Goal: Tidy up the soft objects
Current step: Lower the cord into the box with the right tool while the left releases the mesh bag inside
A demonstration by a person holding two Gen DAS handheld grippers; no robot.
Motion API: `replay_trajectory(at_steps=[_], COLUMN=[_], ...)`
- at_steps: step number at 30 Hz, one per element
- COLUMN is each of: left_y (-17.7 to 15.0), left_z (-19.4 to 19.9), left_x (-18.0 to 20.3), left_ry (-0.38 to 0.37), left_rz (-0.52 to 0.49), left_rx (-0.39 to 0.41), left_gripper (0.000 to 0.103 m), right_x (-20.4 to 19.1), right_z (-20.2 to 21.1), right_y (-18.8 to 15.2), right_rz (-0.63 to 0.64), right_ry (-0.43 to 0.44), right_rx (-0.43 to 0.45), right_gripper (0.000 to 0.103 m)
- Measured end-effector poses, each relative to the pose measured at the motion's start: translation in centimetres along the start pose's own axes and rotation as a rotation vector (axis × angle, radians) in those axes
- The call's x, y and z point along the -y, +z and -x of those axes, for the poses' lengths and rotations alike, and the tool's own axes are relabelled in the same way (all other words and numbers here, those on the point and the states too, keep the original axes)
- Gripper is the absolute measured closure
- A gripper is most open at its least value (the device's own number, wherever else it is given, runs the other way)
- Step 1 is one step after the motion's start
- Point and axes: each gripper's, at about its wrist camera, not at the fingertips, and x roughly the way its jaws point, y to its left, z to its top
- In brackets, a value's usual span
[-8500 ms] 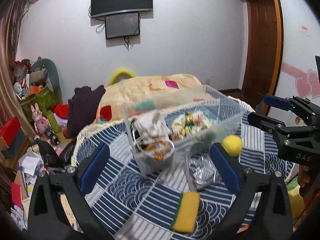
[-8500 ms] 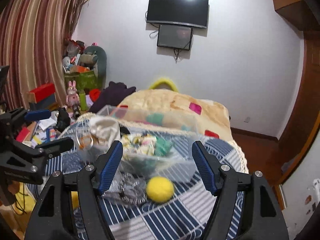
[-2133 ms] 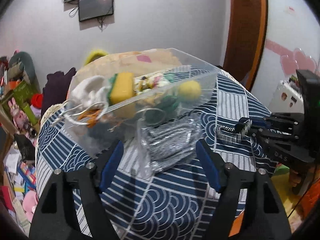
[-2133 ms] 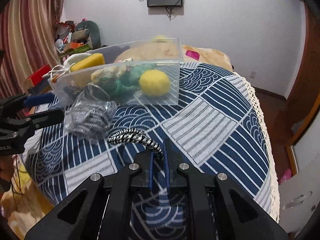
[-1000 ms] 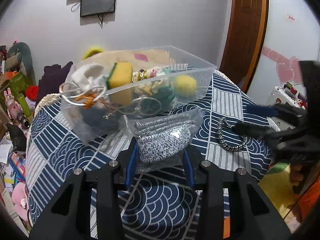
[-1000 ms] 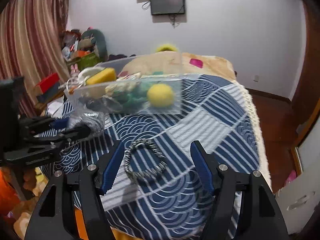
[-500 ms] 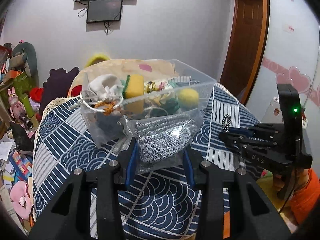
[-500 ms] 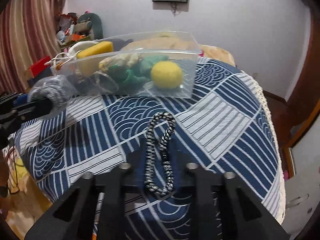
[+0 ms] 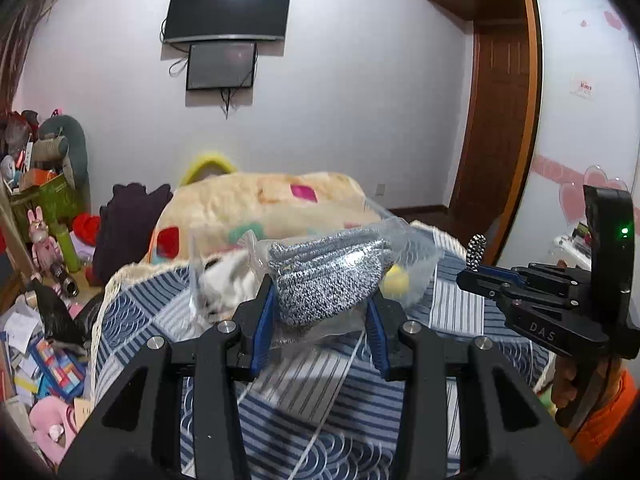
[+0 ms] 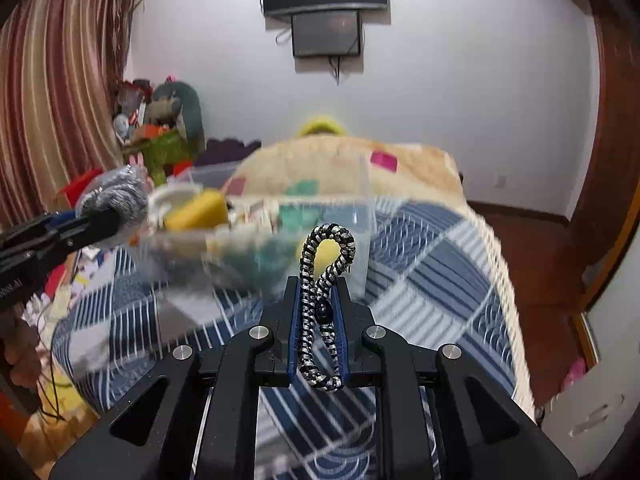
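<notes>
My left gripper is shut on a clear bag of grey knitted fabric and holds it up above the table; the bag also shows in the right wrist view. My right gripper is shut on a black and white braided cord loop, seen from the side in the left wrist view. The clear plastic bin stands behind, blurred, with a yellow sponge, a yellow ball and a white cloth in it.
The round table has a blue and white patterned cloth with a lace edge. A bed with a beige quilt lies behind. Toys and boxes clutter the floor at left. A wooden door is at right.
Both grippers have risen with their loads, the left with the bag, the right with the cord loop. The views tilt up, and the bin now sits lower and blurred.
</notes>
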Motion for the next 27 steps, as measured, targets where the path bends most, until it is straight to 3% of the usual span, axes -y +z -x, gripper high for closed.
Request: replay_trajectory(at_steps=[6, 13, 22, 25, 27], left_y=[1.6, 1.7, 1.0, 0.6, 0.5], left_z=[-2.5, -7.0, -10.9, -11.4, -11.2], left_x=[0.7, 1.0, 1.0, 1.2, 1.1], left_ry=[-0.009, -0.028, -0.013, -0.001, 0.003], left_rz=[0.020, 0.038, 0.034, 0.038, 0.041], left_rx=[0.015, -0.072, -0.159, -0.183, -0.177], left_gripper=[0.062, 0.062, 0.062, 0.059, 0.047], right_x=[-0.5, -0.5, -0.5, -0.4, -0.4], right_z=[0.0, -1.3, -5.0, -6.2, -6.8], right_y=[2.9, 5.0, 4.7, 4.4, 4.1], right_rz=[-0.010, -0.010, -0.011, -0.004, 0.004], right_ry=[-0.004, -0.008, -0.005, -0.009, -0.018], right_rx=[0.073, 0.101, 0.009, -0.032, -0.056], right_gripper=[0.089, 0.089, 0.089, 0.089, 0.088])
